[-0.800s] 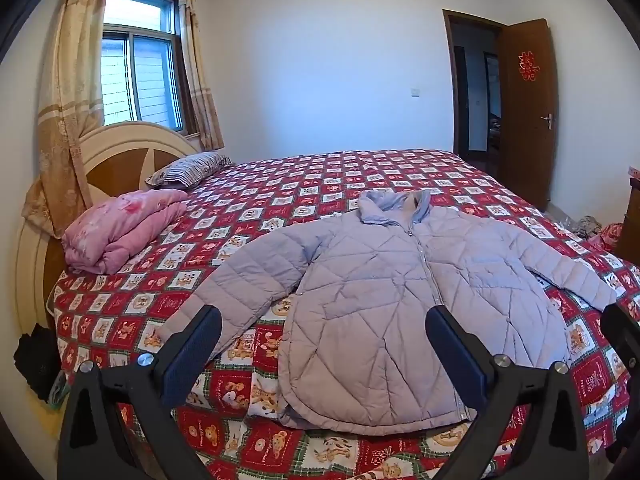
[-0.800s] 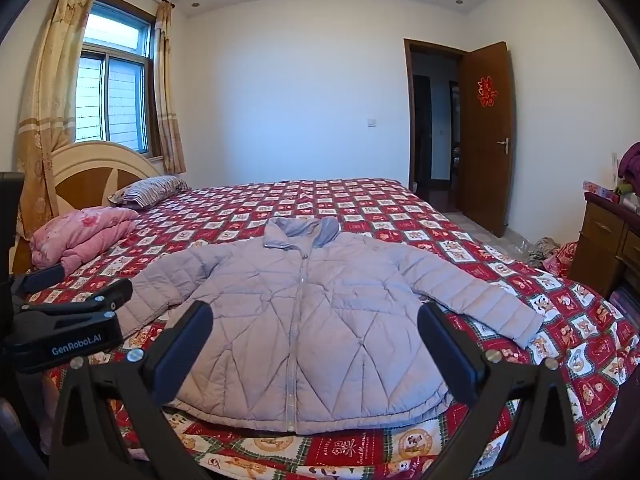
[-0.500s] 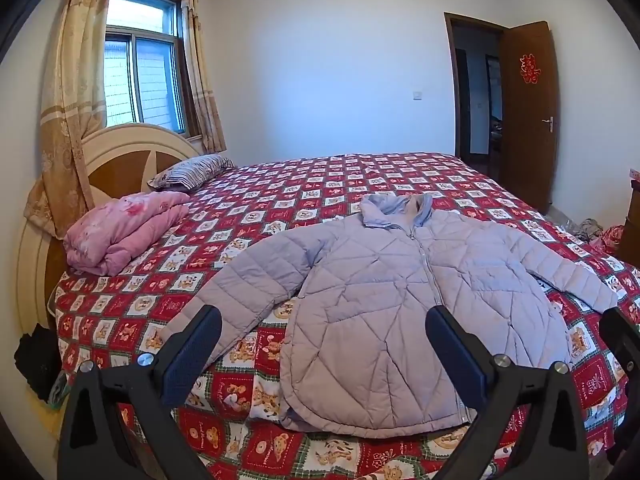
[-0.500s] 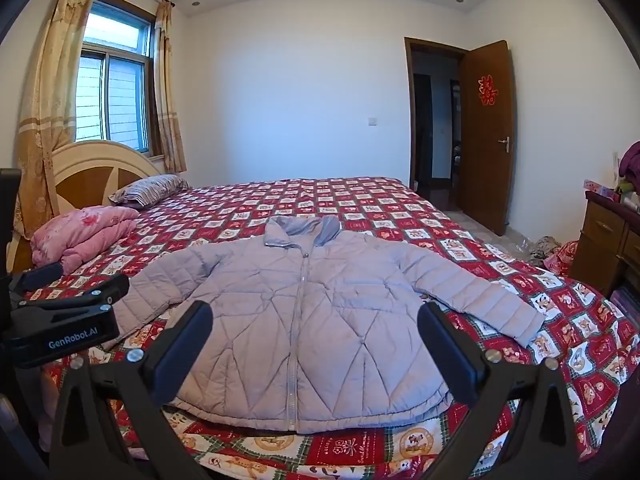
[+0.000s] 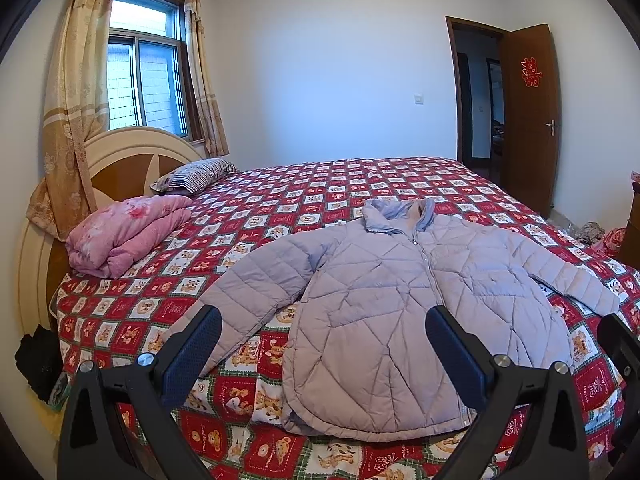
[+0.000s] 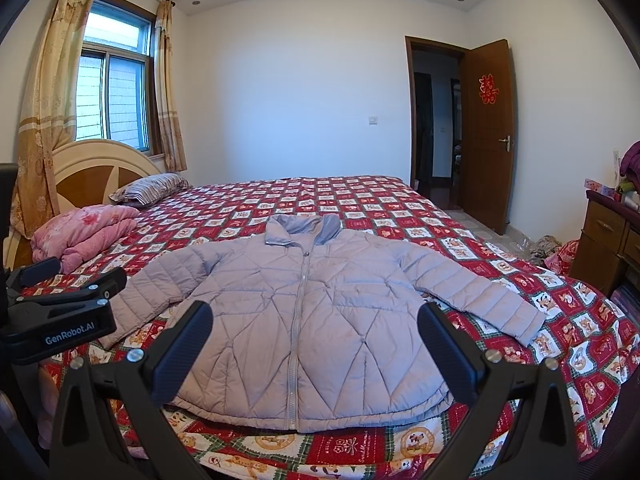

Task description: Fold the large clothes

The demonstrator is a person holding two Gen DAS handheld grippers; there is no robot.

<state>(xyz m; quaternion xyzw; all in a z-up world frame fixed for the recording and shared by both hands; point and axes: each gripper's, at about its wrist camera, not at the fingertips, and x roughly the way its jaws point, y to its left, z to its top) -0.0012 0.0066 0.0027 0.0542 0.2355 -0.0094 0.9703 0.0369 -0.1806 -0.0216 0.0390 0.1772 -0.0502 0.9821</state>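
**Both claws wide over the spread jacket**

I see the bed (image 6: 400,208) filling most of both views, covered by a red patchwork quilt (image 5: 320,196) with small cartoon squares. Its rounded wooden headboard (image 5: 120,160) stands at the left under a curtained window (image 5: 144,76).

The lilac quilted jacket (image 6: 304,320) lies flat on the quilt near the bed's near edge, front up, zipped closed, collar pointing toward the far wall and hem toward me. Both sleeves stretch outward and slightly down: the left sleeve (image 5: 260,280) runs toward the headboard side, the right sleeve (image 6: 480,292) toward the door side.

A brown door (image 6: 486,136) stands open at the right, with a red paper ornament on it. A wooden dresser (image 6: 608,240) sits at the right edge of the right wrist view.

A folded pink blanket (image 5: 124,232) rests on the quilt beside the headboard, well apart from the jacket, and a striped pillow (image 5: 196,172) lies beyond it.

My left claw (image 5: 322,348) stands wide, nothing between its fingers, hovering near the jacket's hem and left sleeve. My right claw (image 6: 314,344) is equally wide and holds nothing, poised over the hem at the jacket's middle.
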